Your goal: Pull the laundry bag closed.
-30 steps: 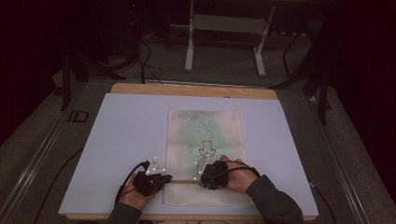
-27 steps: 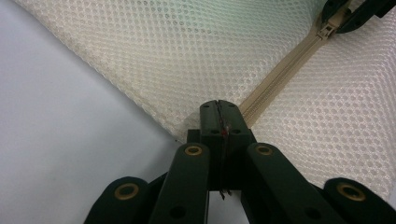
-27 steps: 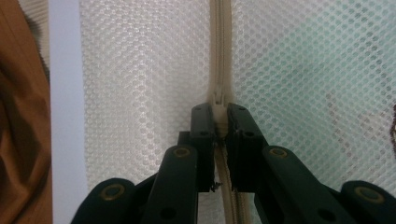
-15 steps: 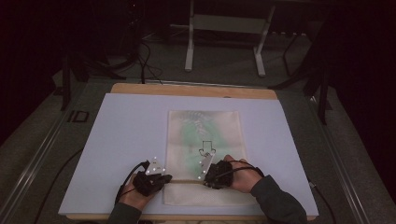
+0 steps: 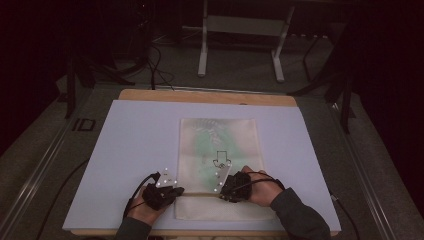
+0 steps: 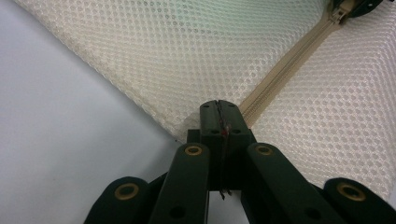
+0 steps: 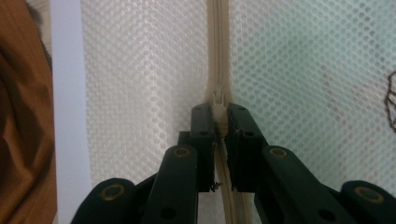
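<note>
On the white table mat [image 5: 125, 150], mesh bag [image 5: 220, 145] lies flat; left gripper [image 6: 219, 109] pinches its corner at the zipper's [image 6: 280, 70] end, right gripper [image 7: 219, 114] apparently clamps the zipper pull [image 7: 218, 99].

Inventory, as counted: one cream mesh bag [image 5: 218, 165], centre of board, with one zip [image 6: 280, 70] across its 6 o'clock end; two handheld grippers, left gripper [image 5: 176, 192] at 7 o'clock and right gripper [image 5: 223, 189] at 5 o'clock; one white board [image 5: 125, 165]; one wooden table [image 5: 207, 97]
</note>
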A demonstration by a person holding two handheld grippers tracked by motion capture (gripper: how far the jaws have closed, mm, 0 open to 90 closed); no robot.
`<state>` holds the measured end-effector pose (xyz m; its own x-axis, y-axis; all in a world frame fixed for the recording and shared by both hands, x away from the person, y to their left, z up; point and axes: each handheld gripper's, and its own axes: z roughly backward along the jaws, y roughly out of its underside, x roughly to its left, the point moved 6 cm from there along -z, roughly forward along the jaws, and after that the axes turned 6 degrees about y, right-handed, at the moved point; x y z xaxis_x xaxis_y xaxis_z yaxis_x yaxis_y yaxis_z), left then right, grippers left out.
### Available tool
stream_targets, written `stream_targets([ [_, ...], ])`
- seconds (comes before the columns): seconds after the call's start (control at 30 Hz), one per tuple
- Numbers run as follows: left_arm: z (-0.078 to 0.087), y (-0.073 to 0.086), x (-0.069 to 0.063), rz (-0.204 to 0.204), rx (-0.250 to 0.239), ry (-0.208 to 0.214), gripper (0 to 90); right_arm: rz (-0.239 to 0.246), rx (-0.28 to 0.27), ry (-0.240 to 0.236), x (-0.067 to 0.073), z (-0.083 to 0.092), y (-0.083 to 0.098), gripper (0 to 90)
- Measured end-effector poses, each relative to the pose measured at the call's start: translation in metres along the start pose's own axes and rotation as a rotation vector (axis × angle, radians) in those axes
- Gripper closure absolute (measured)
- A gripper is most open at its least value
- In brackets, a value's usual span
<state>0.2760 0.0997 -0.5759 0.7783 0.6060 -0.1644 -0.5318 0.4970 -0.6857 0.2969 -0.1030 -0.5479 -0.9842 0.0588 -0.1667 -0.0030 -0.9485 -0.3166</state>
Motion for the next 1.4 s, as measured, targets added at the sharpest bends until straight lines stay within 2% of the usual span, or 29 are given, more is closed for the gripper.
stream_targets([
  [0.67, 0.0, 0.0, 0.0, -0.001, 0.0, 0.0, 89.2, -0.009, -0.015, -0.003, 0.0, 0.004, 0.006, 82.3],
  [1.4, 0.0, 0.0, 0.0, -0.001, 0.0, -0.003, 89.3, -0.046, -0.017, 0.003, -0.003, 0.013, 0.026, 82.4],
])
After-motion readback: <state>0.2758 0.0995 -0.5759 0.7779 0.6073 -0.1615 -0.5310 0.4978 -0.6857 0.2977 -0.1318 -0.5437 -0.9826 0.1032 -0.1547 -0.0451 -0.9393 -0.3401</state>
